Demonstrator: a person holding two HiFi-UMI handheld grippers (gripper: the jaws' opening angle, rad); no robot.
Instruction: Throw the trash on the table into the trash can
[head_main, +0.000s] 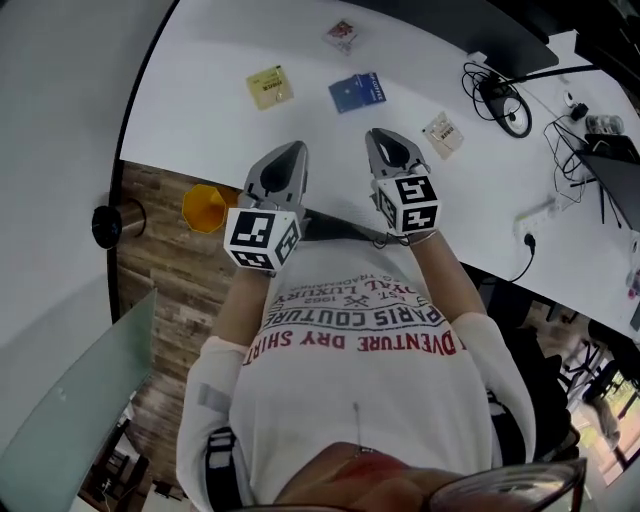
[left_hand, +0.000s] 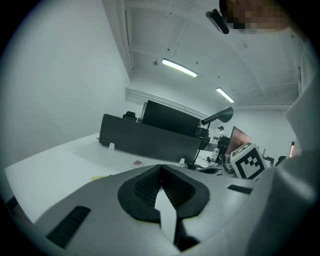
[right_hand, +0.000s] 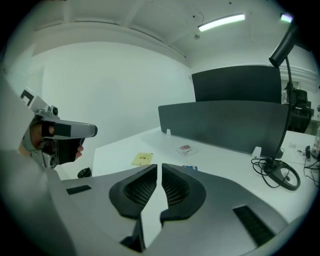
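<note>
Several pieces of trash lie on the white table (head_main: 200, 60): a yellow packet (head_main: 270, 86), a blue packet (head_main: 357, 92), a small pink-and-white packet (head_main: 341, 35) and a beige packet (head_main: 443, 134). An orange trash can (head_main: 208, 207) stands on the wooden floor just off the table's near edge. My left gripper (head_main: 291, 150) hovers over that edge, shut and empty, as its own view (left_hand: 160, 168) confirms. My right gripper (head_main: 386, 136) is beside it, short of the blue packet, shut with nothing held (right_hand: 159, 166). The right gripper view shows the yellow packet (right_hand: 142, 158), the pink packet (right_hand: 185, 148) and the blue packet (right_hand: 190, 168) ahead.
Cables and a lamp base (head_main: 510, 110) crowd the table's right side, with a power strip (head_main: 535, 215) near the front edge. A dark partition (right_hand: 225, 125) runs along the table's far side. A black round object (head_main: 108, 225) sits on the floor left of the can.
</note>
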